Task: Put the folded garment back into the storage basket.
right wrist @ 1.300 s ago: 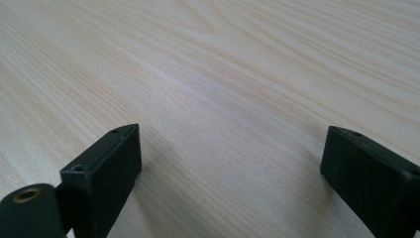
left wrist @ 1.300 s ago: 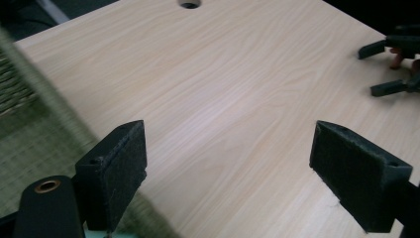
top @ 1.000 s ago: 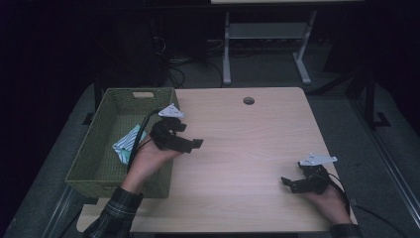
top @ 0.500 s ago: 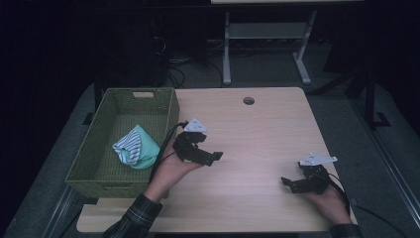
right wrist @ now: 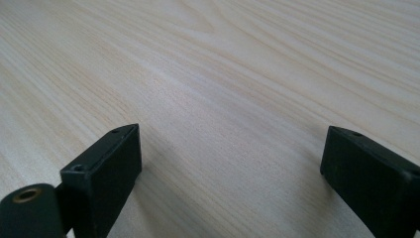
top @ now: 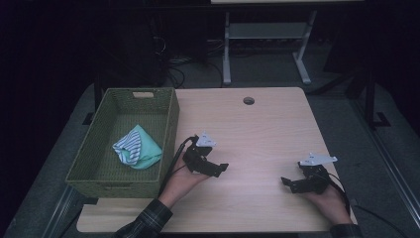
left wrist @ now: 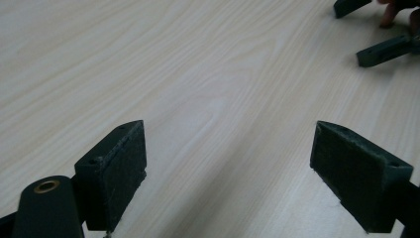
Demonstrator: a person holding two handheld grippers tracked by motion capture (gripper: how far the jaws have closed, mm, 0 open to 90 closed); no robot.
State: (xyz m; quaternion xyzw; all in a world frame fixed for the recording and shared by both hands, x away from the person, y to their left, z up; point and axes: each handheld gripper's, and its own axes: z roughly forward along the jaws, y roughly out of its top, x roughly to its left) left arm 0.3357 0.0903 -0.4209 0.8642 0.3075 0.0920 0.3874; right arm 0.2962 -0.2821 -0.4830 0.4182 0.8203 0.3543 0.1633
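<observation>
Wooden worktop (top: 257, 129): bare under your jaws;
Left hand-held gripper (top: 222, 169): jaws apart, empty;
Right hand-held gripper (top: 287, 183): jaws apart, empty;
Cloth (top: 136, 148): inside green basket (top: 168, 119)

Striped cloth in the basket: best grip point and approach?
Pinch the raised peak of the cloth from straight above. It sits bunched into a mound on the floor of the green basket, whose tall walls probably block side approaches. The left gripper, open, is nearest.

The surface (top: 257, 129) was a pale wooden top with a round cable hole (top: 248, 100) near its far edge. A green woven basket (top: 168, 124) stood on its left side, reaching from the far edge almost to the near one. The remaining wood lay bare, its grain running lengthwise.
</observation>
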